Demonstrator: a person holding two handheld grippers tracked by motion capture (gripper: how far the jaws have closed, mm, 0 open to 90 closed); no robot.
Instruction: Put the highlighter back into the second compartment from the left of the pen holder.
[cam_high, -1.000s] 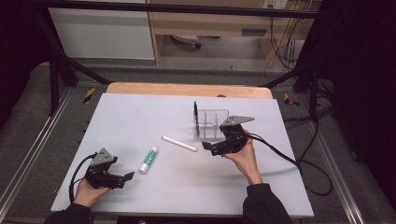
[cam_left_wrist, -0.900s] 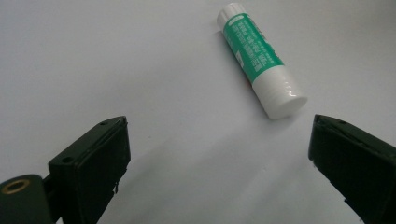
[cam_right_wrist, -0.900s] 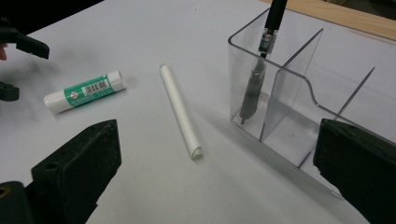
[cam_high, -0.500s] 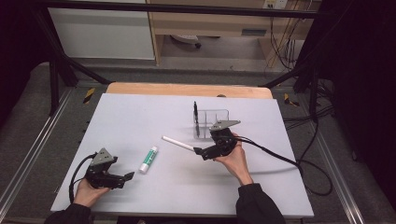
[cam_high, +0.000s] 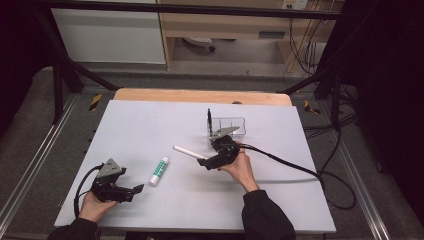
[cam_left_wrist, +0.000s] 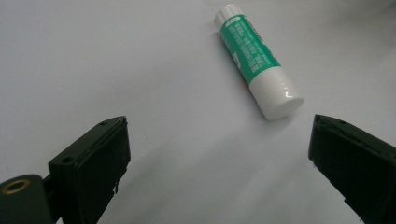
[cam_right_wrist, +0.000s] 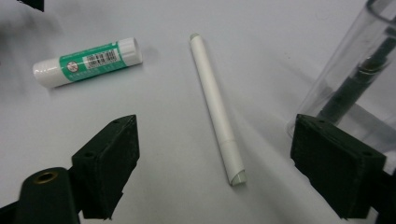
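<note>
Pen (cam_high: 189, 152) lies flat mid-table, between the glue stick (cam_high: 159, 170) and the clear holder (cam_high: 227, 128). Right gripper (cam_high: 206, 163) has dropped over its near end, jaws just narrowing but not yet touching: a pickup looks imminent. Left gripper (cam_high: 134, 192) waits, jaws apart.

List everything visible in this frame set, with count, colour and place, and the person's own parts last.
White pen: 1, white, lying flat between the right tongs' open jaws, untouched.
Glue stick: 1, green label with white caps, lying mid-table, ahead of the left tongs.
Clear holder: 1, transparent, behind the right hand.
Dark pen: 1, black, standing in the holder.
Table: 1, pale grey top with a wooden far edge.
Left tongs: 1, black, open, near left corner.
Right tongs: 1, black, open, jaws just been closing around the white pen.
Hands: 2, dark sleeves.
</note>
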